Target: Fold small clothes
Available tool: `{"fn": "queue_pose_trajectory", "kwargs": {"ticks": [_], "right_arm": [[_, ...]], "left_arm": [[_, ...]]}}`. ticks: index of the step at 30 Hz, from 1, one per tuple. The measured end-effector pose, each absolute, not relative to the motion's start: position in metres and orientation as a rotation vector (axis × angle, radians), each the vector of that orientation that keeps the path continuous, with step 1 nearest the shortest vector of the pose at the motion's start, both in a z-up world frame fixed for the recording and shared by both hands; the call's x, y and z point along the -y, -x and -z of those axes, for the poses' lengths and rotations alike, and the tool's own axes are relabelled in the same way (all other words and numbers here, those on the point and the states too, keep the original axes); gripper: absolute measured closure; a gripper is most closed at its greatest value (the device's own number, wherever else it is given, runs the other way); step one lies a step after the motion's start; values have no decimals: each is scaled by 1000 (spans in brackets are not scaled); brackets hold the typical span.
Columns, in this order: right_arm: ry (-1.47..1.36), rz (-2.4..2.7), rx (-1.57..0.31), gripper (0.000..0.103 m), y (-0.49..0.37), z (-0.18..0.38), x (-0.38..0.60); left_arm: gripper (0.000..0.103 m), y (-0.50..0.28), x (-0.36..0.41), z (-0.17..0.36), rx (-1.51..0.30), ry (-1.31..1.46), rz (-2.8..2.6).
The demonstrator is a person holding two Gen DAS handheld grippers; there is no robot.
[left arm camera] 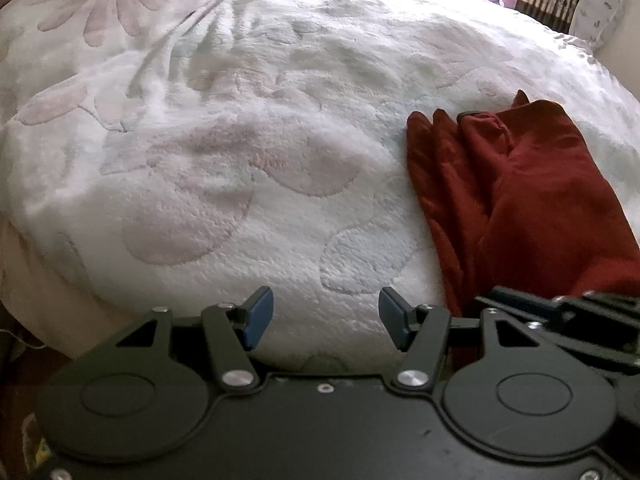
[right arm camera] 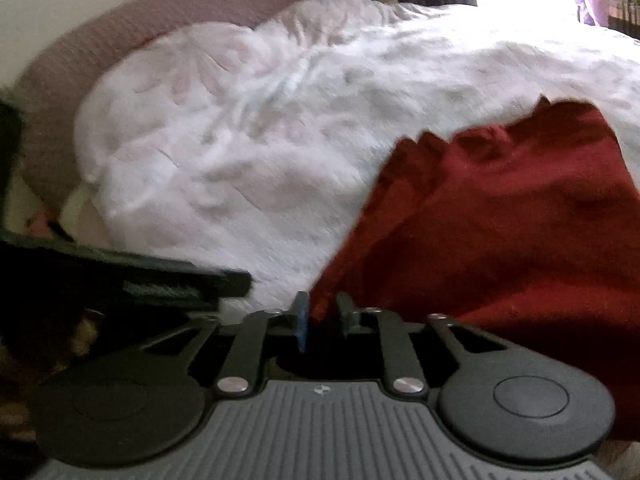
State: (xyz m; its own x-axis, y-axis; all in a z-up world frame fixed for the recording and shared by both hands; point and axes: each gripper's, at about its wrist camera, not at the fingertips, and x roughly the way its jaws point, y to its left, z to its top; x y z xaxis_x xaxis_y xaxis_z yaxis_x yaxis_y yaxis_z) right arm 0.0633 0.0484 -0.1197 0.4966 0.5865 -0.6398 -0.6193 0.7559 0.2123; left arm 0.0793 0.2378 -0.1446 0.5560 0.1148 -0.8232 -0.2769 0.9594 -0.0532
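Observation:
A dark red garment (left arm camera: 520,196) lies rumpled on a white fleece blanket (left arm camera: 240,160) with pale flower shapes, at the right of the left wrist view. My left gripper (left arm camera: 326,316) hovers open over bare blanket, left of the cloth, with nothing between its blue pads (left arm camera: 258,312). In the right wrist view the same red garment (right arm camera: 500,220) fills the right half. My right gripper (right arm camera: 322,322) is shut on the near left edge of that cloth, which runs up from between the fingers. This view is blurred by motion.
The blanket (right arm camera: 240,140) covers a bed. A mauve pillow (right arm camera: 140,28) lies at its far left, a patterned pillow (left arm camera: 600,12) at the far right. Bright window light washes out the back. Part of the other gripper's body (right arm camera: 120,276) shows at the left.

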Motion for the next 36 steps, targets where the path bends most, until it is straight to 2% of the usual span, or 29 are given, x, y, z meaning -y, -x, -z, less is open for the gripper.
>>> {"fn": "queue_pose_trajectory", "kwargs": {"ticks": [1, 3, 5, 10, 16, 20, 27, 33, 36], "right_arm": [[41, -757, -731, 73, -61, 111, -46], [40, -785, -651, 60, -55, 89, -39], [48, -759, -575, 53, -53, 68, -29], [96, -569, -539, 53, -70, 54, 1], [99, -392, -707, 53, -102, 83, 32], [91, -376, -731, 53, -103, 92, 40], [41, -271, -716, 52, -108, 82, 73], [-2, -188, -749, 52, -121, 93, 100], [-2, -179, -762, 52, -124, 98, 103]], "left_arm": [[43, -79, -238, 144, -956, 182, -234], [43, -79, -238, 143, -955, 181, -234], [43, -80, -238, 141, -956, 178, -229], [43, -82, -232, 137, -951, 162, -203], [43, -84, -214, 136, -959, 136, -160], [43, -91, -197, 131, -955, 114, -132], [43, -131, -163, 123, -929, 99, -28], [43, -169, -136, 137, -955, 97, 63], [53, -177, -130, 142, -945, 63, 73]]}}
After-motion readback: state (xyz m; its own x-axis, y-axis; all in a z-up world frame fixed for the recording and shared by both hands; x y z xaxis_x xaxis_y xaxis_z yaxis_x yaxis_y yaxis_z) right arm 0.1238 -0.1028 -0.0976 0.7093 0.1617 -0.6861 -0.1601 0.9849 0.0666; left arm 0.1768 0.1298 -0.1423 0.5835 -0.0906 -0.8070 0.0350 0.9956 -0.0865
